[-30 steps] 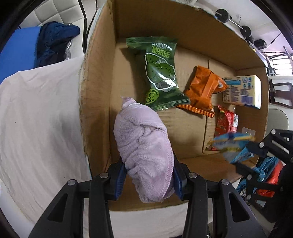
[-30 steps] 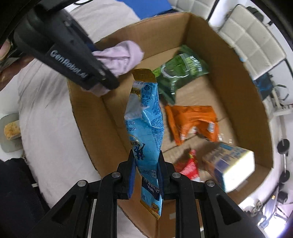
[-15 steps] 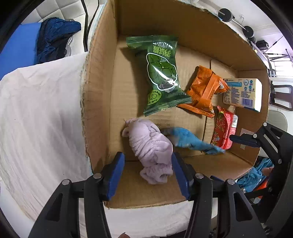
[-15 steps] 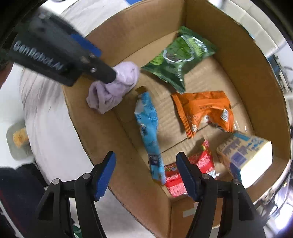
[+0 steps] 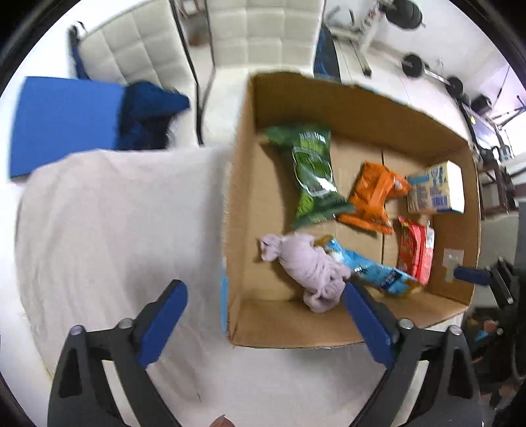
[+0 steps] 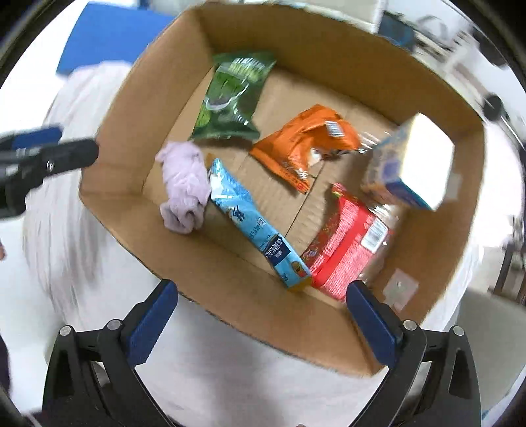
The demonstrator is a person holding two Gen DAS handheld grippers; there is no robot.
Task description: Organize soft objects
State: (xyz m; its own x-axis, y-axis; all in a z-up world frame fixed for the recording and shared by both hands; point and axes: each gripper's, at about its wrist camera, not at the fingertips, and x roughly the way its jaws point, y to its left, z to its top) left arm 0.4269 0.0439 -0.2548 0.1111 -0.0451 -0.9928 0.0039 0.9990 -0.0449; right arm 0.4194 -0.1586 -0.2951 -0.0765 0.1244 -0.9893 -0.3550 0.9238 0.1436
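Note:
An open cardboard box (image 5: 243, 164) (image 6: 138, 108) stands on a white cloth. Inside lie a lilac rolled towel (image 5: 309, 266) (image 6: 184, 187), a light blue snack packet (image 5: 371, 269) (image 6: 253, 223) beside it, a green bag (image 5: 312, 170) (image 6: 230, 95), an orange bag (image 5: 374, 193) (image 6: 305, 141), a red packet (image 5: 414, 249) (image 6: 345, 239) and a white and blue carton (image 5: 437, 187) (image 6: 414, 161). My left gripper (image 5: 266, 325) is open and empty above the box's near left corner. My right gripper (image 6: 259, 325) is open and empty above the box's near wall.
The white cloth (image 5: 115, 230) covers the surface left of the box. A blue pad (image 5: 65, 121) with dark blue fabric (image 5: 148, 111) lies beyond it. White padded chairs (image 5: 263, 29) stand behind. Weights and a rack (image 5: 427, 69) are at the back right.
Both grippers opened and dropped their loads: the lilac towel and the blue packet now lie on the box floor. Both grippers have pulled back and up from the box.

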